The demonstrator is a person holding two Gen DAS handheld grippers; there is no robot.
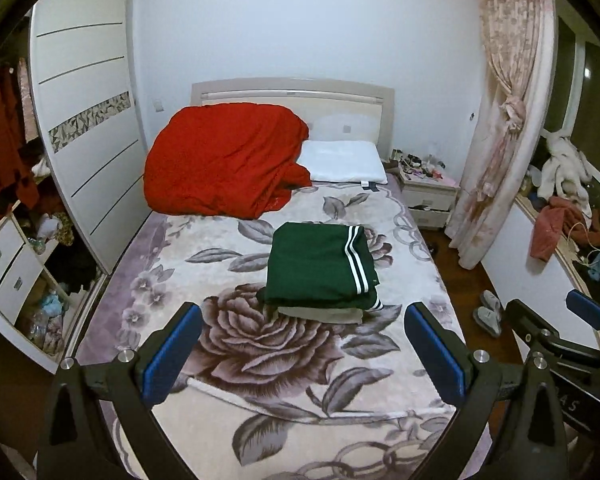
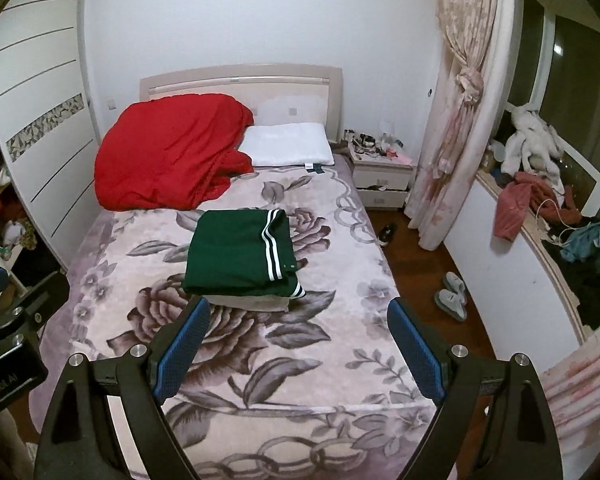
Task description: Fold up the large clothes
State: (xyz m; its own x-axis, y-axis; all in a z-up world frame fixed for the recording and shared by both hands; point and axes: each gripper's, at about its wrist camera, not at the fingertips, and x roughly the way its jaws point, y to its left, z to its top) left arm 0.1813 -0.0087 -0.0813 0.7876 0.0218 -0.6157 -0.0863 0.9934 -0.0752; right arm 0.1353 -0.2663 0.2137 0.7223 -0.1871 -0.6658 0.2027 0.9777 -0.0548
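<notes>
Your left gripper (image 1: 302,356) and right gripper (image 2: 299,350) both hang empty, jaws spread wide, above the floral plush bed blanket (image 1: 236,344). The folded dark green garment with white stripes (image 1: 320,266) lies mid-bed atop a folded grey piece (image 1: 320,315).

A wide bed covered by a pale plush floral blanket (image 1: 228,264) is lying ahead of the spread jaws. A folded dark-green garment with white stripes (image 1: 320,268) is sitting on it, centred beyond them; farther off, a bunched red quilt (image 1: 224,168) and white pillow (image 1: 342,162) are resting.
</notes>
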